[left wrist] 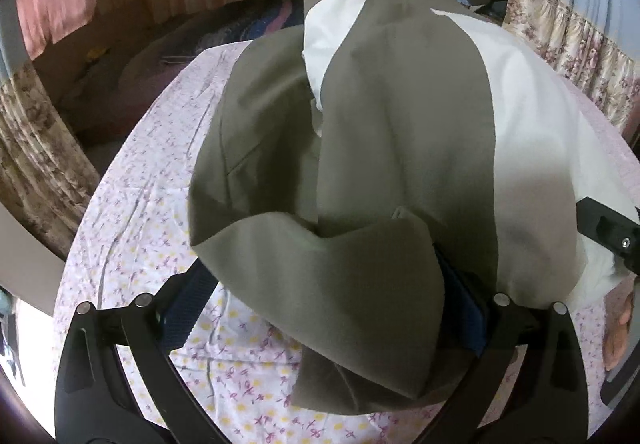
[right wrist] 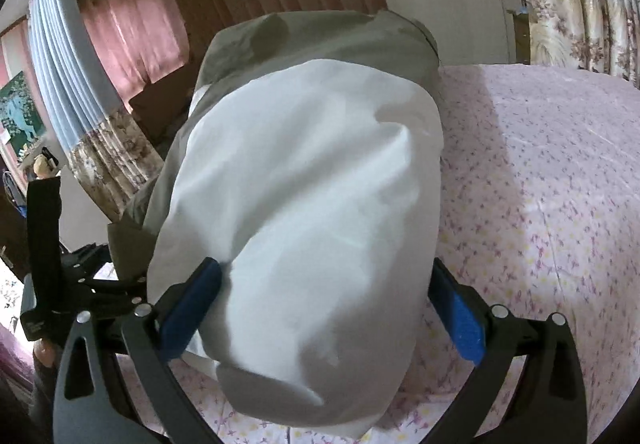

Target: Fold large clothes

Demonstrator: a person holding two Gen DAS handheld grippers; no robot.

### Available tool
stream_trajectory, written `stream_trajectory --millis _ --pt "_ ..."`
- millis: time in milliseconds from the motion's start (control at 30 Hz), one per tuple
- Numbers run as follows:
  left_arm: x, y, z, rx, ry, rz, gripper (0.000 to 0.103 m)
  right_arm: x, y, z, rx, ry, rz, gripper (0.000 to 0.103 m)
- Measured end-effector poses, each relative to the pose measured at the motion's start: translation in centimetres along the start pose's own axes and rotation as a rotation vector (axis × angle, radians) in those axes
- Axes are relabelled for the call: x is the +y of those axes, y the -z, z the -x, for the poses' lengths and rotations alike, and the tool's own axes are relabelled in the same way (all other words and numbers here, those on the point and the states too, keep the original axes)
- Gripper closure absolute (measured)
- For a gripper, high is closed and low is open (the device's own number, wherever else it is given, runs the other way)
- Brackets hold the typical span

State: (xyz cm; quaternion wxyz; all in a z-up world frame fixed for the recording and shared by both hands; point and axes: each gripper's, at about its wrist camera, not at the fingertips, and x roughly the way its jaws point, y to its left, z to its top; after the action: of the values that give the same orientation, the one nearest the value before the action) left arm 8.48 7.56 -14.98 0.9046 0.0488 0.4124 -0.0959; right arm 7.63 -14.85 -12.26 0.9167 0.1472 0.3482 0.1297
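Garment [left wrist: 360, 148] bunched between both grippers, over the floral bedsheet [left wrist: 152, 204].
Olive cloth with white lining drapes across my left gripper [left wrist: 324, 308]; its blue pads stand wide apart, cloth between them, grip I cannot tell. My right gripper [right wrist: 320, 308] likewise gapes around the white lining [right wrist: 304, 204], pads touching its sides. Pink curtains [right wrist: 132, 32] far left.

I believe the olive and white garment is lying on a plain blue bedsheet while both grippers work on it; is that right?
Not quite: the sheet is pale pink with small purple and yellow flowers, not plain blue, as the right wrist view shows. The rest holds: the olive and white garment lies on it, with the left gripper and right gripper at it.
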Motion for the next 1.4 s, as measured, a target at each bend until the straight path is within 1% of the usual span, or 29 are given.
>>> stream_trajectory --millis 33,67,100,133,167,200,233,300,400,467,567,633,667,700,800,867,933,1000,1067,1100,1167,1200,1233,1267,1333,1400 --pt "-0.1 0.0 0.0 0.000 0.025 -0.001 0.014 -0.2 -0.1 0.1 -0.005 -0.009 -0.002 0.011" --pt "-0.3 0.0 0.0 0.000 0.042 -0.003 0.023 -0.4 -0.2 0.2 -0.004 -0.028 -0.003 0.014" --pt "-0.8 0.0 0.0 0.002 0.063 -0.009 0.029 -0.5 -0.3 0.2 -0.001 -0.039 0.007 0.021" --pt "-1.2 0.0 0.0 -0.002 0.059 -0.015 0.036 -0.4 -0.2 0.3 -0.003 -0.046 0.024 0.032" --pt "-1.7 -0.1 0.0 -0.009 0.043 -0.027 0.042 -0.1 -0.3 0.3 -0.008 -0.057 0.051 0.039" --pt "-2.2 -0.2 -0.1 -0.013 0.029 -0.039 0.044 0.1 -0.5 0.4 -0.015 -0.060 0.069 0.047" --pt "-2.7 -0.3 -0.1 -0.018 0.015 -0.042 0.048 0.1 -0.6 0.5 -0.024 -0.066 0.074 0.053" --pt "-3.0 -0.5 0.2 -0.027 0.007 -0.025 0.052 -0.3 -0.9 0.9 -0.045 -0.089 0.069 0.060" --pt "-3.7 -1.0 0.6 -0.032 0.013 -0.003 0.057 -0.7 -1.1 1.8 -0.078 -0.092 0.091 0.065" --pt "-4.9 -1.2 1.2 -0.048 0.006 -0.013 0.061 -1.5 -1.7 2.8 -0.104 -0.094 0.095 0.067" --pt "-7.9 -1.8 2.2 -0.088 0.024 -0.021 0.065 -3.2 -2.8 5.3 -0.165 -0.068 0.110 0.069" --pt "-10.6 -2.5 2.8 -0.120 0.053 -0.036 0.066 -4.7 -3.5 7.1 -0.201 -0.039 0.115 0.069" --pt "-11.8 -2.8 2.9 -0.131 0.063 -0.045 0.067 -5.8 -3.8 8.5 -0.231 -0.004 0.129 0.070" --pt "-13.6 -3.2 3.1 -0.145 0.080 -0.056 0.067 -6.6 -4.0 9.4 -0.244 0.016 0.137 0.070" --pt "-17.1 -3.8 3.6 -0.161 0.136 -0.075 0.068 -9.5 -4.0 12.4 -0.260 0.085 0.147 0.070" --pt "-19.5 -3.9 4.2 -0.167 0.190 -0.078 0.068 -11.8 -3.8 13.8 -0.227 0.128 0.158 0.070" --pt "-21.2 -3.4 4.5 -0.167 0.209 -0.096 0.066 -13.5 -3.2 14.5 -0.183 0.151 0.163 0.070" --pt "-23.2 -2.6 4.3 -0.162 0.178 -0.139 0.065 -15.1 -2.2 14.3 -0.119 0.162 0.163 0.070" --pt "-23.8 -2.1 3.9 -0.147 0.159 -0.151 0.060 -16.2 -1.3 14.0 -0.093 0.152 0.139 0.070" --pt "-23.9 -1.7 3.8 -0.136 0.158 -0.145 0.058 -16.5 -0.9 14.0 -0.089 0.144 0.125 0.069" --pt "-23.4 -1.3 3.4 -0.115 0.156 -0.124 0.046 -16.8 -0.3 13.9 -0.088 0.132 0.111 0.066" --pt "-23.1 -1.2 3.4 -0.109 0.148 -0.117 0.043 -16.5 -0.3 13.6 -0.091 0.130 0.113 0.065" --pt "-22.8 -1.2 3.4 -0.108 0.135 -0.113 0.035 -16.5 -0.2 13.6 -0.092 0.129 0.113 0.064" --pt "-22.8 -1.2 3.4 -0.111 0.121 -0.114 0.029 -16.7 0.1 13.7 -0.093 0.126 0.107 0.062" --pt "-22.4 -1.2 3.8 -0.118 0.097 -0.116 0.024 -16.8 0.3 13.9 -0.100 0.122 0.091 0.060" --pt "-22.3 -1.7 3.9 -0.121 0.089 -0.119 0.023 -16.9 0.1 14.1 -0.108 0.123 0.082 0.058"
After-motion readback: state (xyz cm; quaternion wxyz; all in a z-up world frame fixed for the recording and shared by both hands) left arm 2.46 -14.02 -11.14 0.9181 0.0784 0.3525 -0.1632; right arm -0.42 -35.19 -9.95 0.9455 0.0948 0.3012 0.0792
